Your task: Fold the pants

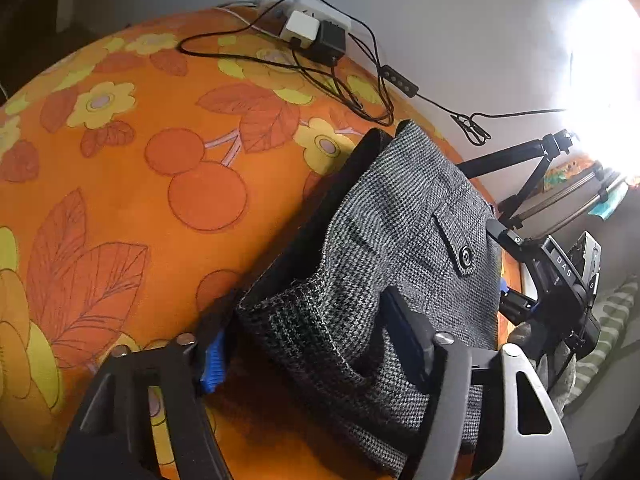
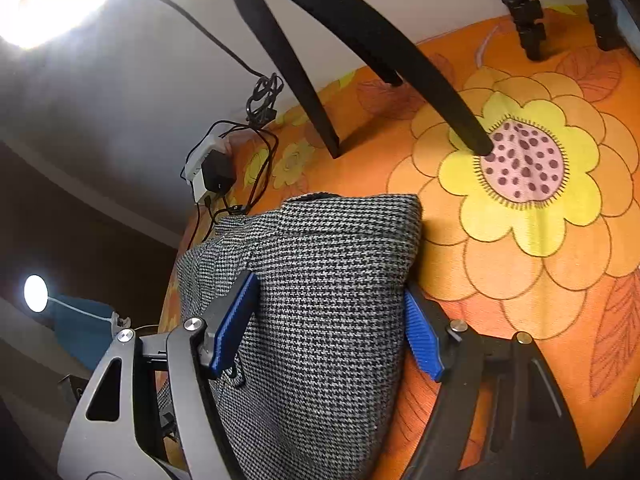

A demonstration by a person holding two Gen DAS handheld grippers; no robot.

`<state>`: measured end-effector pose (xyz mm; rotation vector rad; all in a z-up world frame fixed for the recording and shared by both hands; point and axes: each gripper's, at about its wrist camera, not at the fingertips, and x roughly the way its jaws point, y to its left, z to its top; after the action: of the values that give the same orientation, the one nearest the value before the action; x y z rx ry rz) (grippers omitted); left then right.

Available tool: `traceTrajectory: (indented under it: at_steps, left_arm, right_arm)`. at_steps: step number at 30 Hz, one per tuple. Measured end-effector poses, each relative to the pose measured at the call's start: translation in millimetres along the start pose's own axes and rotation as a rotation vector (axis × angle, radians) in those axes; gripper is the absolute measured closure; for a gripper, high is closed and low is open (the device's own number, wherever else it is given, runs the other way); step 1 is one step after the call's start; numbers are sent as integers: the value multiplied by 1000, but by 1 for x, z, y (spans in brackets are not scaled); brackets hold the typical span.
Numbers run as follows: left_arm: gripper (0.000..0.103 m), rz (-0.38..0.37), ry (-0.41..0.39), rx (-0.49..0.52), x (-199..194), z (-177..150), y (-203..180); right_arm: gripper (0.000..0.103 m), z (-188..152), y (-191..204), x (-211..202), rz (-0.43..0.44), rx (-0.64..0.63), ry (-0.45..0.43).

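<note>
The grey houndstooth pants (image 1: 404, 232) lie folded on the orange flowered cloth (image 1: 120, 184); a buttoned pocket flap (image 1: 460, 248) faces up. My left gripper (image 1: 312, 344) is open, its blue-padded fingers (image 1: 212, 360) on either side of a bunched fold of the pants. In the right wrist view the pants (image 2: 320, 300) fill the space between the open fingers (image 2: 236, 320) of my right gripper (image 2: 328, 320), which straddle the folded stack's end. The right gripper also shows in the left wrist view (image 1: 560, 280), at the pants' far side.
A power strip with plugs and tangled black cables (image 1: 316, 36) lies at the cloth's far edge by the wall. Black tripod legs (image 2: 400, 52) stand on the cloth near the big yellow flower (image 2: 520, 172). A bright lamp (image 1: 604, 80) glares on the right.
</note>
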<state>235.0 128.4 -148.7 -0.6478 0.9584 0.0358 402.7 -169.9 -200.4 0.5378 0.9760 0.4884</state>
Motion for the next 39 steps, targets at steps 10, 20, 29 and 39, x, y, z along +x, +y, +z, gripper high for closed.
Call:
traceTrajectory:
  at_steps: [10,20,29,39]
  left_arm:
    - [67,28,-50,52,-4,3,-11]
    - [72,22,-65,69,-6,-1,-15]
    - [75,-11,-85,85,-23,-2,-19]
    - [80,-64,-117,118,-53,-8,-26]
  right_arm:
    - [69,-3,1,-7,-21,-24,-20]
    - [80,-4,29,-16,-57,-112,-62]
    - [82,-10,57,-39,-57,-182,-91]
    - [83,-25,82,-76,-90,-271,-124]
